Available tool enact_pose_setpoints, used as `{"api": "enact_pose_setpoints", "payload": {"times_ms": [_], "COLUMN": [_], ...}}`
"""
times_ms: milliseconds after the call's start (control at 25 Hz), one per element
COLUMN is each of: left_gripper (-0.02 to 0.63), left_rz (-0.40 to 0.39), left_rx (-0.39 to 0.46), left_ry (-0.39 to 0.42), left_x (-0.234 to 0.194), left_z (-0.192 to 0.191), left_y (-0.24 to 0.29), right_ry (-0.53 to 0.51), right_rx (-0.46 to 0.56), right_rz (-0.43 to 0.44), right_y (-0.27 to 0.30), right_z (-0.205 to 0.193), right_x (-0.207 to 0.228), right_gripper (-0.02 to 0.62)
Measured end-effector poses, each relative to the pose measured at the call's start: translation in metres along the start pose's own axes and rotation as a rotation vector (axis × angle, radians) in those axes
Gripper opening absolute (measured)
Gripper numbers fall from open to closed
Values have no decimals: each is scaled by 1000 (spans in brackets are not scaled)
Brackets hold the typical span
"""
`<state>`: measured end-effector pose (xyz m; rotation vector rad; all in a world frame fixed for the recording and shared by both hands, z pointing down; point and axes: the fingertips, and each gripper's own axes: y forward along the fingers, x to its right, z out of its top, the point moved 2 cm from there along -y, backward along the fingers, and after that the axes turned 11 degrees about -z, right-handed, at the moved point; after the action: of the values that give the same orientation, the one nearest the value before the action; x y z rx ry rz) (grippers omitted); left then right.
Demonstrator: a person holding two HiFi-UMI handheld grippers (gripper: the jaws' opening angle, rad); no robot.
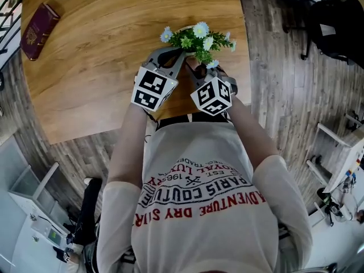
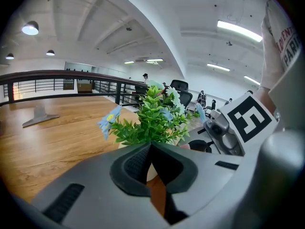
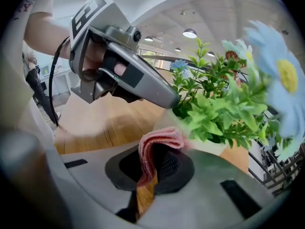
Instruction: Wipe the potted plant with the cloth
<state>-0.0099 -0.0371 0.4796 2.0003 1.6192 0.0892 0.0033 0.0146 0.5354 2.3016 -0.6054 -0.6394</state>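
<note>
A small potted plant (image 1: 197, 41) with green leaves and white and blue flowers stands near the wooden table's (image 1: 85, 67) front edge. In the right gripper view its pale pot (image 3: 209, 144) sits just beyond my jaws. My right gripper (image 3: 152, 168) is shut on a folded pink cloth (image 3: 159, 140), which is held up close to the pot below the leaves (image 3: 214, 109). My left gripper (image 2: 152, 151) is shut with nothing between its jaws. Its tip (image 3: 169, 99) rests at the pot's rim on the other side. Both grippers (image 1: 182, 52) (image 1: 199, 68) flank the plant.
A dark red book (image 1: 38, 30) lies at the table's far left. A flat metal stand base (image 2: 40, 116) sits farther back on the table. A dark railing (image 2: 71, 78) runs behind the table, and office chairs (image 2: 180, 86) stand beyond the plant.
</note>
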Motion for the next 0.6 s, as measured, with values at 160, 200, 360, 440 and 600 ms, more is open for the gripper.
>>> {"api": "enact_pose_setpoints", "payload": {"times_ms": [160,200,360,440,600], "left_gripper": [15,15,15,15,15], "left_rz": [-35,-46,-65,-59,-53], "left_rx": [5,9,6,12,31], "left_ry": [-10,-17,-8,-11,-42], "left_x": [0,0,-2,-2,-3], "left_z": [-1,-1,-1,-4,-5], "left_y": [0,0,-2,-3,-4], "right_ry": [42,51,55,48,33], "right_rx": [15,25,46,39,20], "right_rz": [5,6,4,0,-19], "right_y": [2,1,1,-4,-23], "right_z": [14,18,29,26,6], "right_x": [-11,-13,-22,-25,-19], "right_gripper": [37,37,37,37,37]}}
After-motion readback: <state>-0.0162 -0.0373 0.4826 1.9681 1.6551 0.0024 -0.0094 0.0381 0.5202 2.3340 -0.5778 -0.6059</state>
